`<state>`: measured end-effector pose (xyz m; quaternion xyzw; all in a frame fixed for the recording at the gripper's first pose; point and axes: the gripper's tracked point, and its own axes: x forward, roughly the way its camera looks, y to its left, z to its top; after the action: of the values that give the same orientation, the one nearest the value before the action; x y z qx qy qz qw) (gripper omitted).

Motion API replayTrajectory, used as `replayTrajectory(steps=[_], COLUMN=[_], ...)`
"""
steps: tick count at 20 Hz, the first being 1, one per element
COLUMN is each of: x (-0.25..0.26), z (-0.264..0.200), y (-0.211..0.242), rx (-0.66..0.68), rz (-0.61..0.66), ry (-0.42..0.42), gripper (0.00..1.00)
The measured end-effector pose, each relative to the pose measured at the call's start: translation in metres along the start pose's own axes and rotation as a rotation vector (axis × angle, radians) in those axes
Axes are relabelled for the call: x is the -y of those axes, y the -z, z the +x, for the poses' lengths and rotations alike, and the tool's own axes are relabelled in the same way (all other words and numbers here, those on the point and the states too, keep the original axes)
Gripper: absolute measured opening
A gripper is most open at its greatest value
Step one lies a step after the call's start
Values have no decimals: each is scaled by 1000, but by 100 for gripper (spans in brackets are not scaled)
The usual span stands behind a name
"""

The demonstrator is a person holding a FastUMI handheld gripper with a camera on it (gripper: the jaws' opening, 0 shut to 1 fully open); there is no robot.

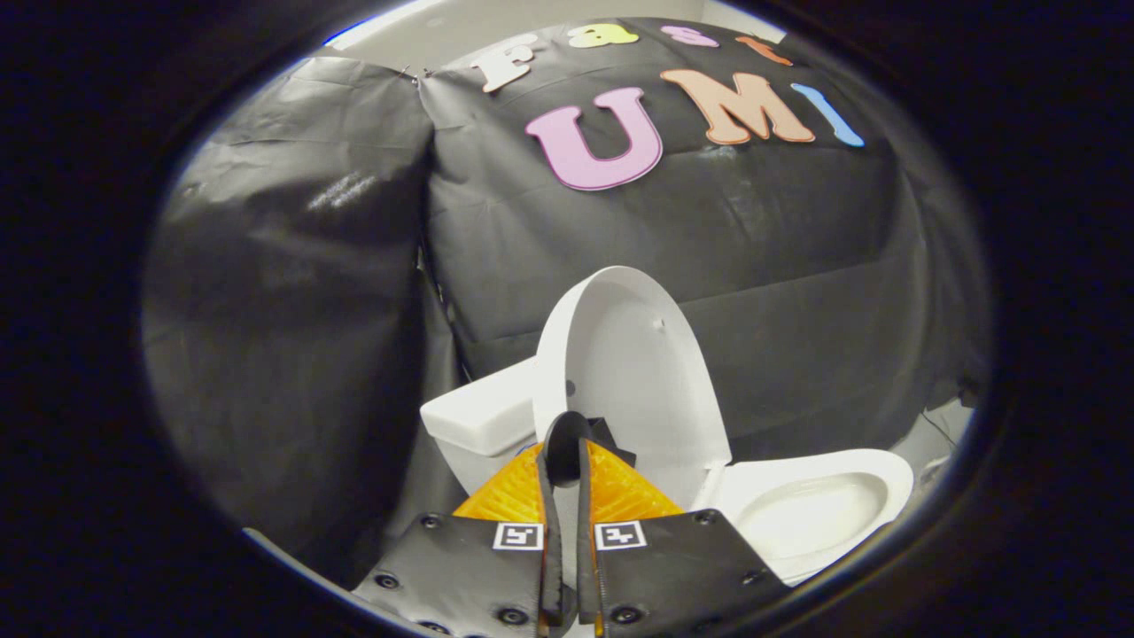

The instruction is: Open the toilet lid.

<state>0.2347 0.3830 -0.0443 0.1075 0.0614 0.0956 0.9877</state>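
The white toilet lid (631,372) stands raised, nearly upright, with its inner face showing and its back toward the tank (478,415). The seat and bowl (873,470) lie uncovered below and beyond the lid. My gripper (567,443) sits at the lid's lower near edge. Its two black fingers (547,496) are drawn close together, with a thin pale strip of the lid's rim pinched between them. Orange finger mounts show just behind the tips.
Black cloth walls close in behind the toilet and along the tank's side, meeting in a corner behind the tank. A strip of pale floor shows past the bowl's far end.
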Motion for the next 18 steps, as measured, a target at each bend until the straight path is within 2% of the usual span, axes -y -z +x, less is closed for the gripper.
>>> replayTrajectory(steps=[8, 13, 18], x=[-5, -5, 19], z=[7, -4, -29], y=[5, -11, -68], rx=[-11, 27, 156], rz=[-29, -40, -81], ry=[-19, -28, 26], gripper=[7, 37, 83])
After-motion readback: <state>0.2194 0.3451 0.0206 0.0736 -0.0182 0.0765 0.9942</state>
